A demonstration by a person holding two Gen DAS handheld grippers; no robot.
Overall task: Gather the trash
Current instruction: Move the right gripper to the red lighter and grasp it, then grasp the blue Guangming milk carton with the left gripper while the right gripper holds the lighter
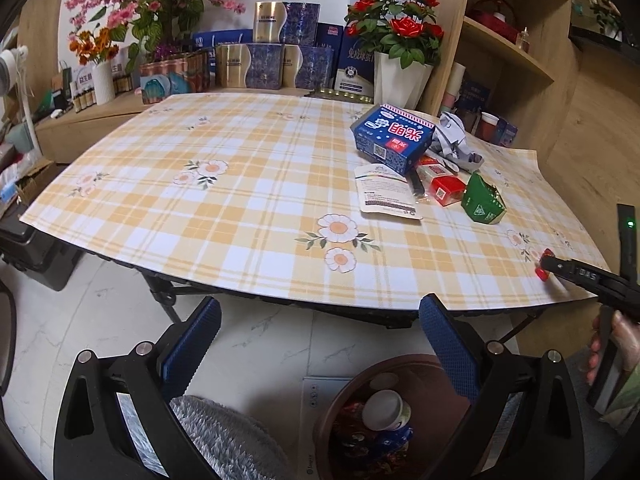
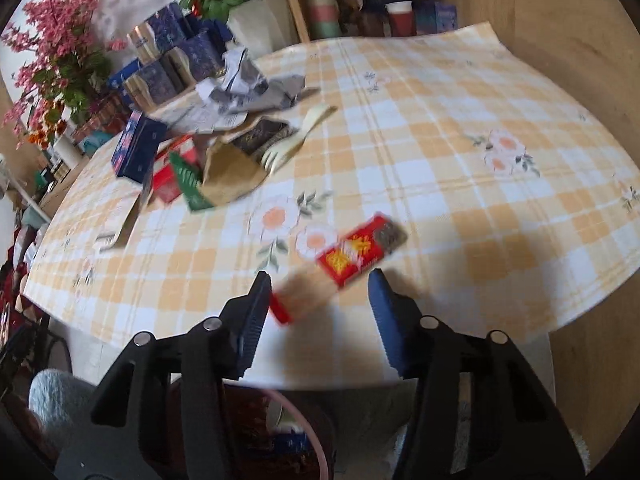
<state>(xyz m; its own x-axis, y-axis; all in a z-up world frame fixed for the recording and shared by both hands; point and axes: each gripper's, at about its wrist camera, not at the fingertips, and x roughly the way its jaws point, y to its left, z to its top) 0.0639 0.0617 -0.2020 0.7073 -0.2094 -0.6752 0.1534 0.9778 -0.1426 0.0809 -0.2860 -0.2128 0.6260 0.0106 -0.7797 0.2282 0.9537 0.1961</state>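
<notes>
The right gripper (image 2: 318,312) has its blue ribbed fingers (image 2: 256,316) partly open with a flat red packet (image 2: 352,256) lying between them on the table (image 2: 460,208); the blur hides whether the pads press on it. The left gripper (image 1: 320,344) stands wide open and empty above the floor, just short of the table edge. Below it sits a round brown bin (image 1: 424,392) holding a white cup (image 1: 386,410) and wrappers. On the checked, flowered cloth a heap of trash remains: a blue box (image 1: 394,138), crumpled paper (image 1: 452,140), a white pouch (image 1: 386,194), a green carton (image 1: 482,200) and a plastic fork (image 2: 296,144).
</notes>
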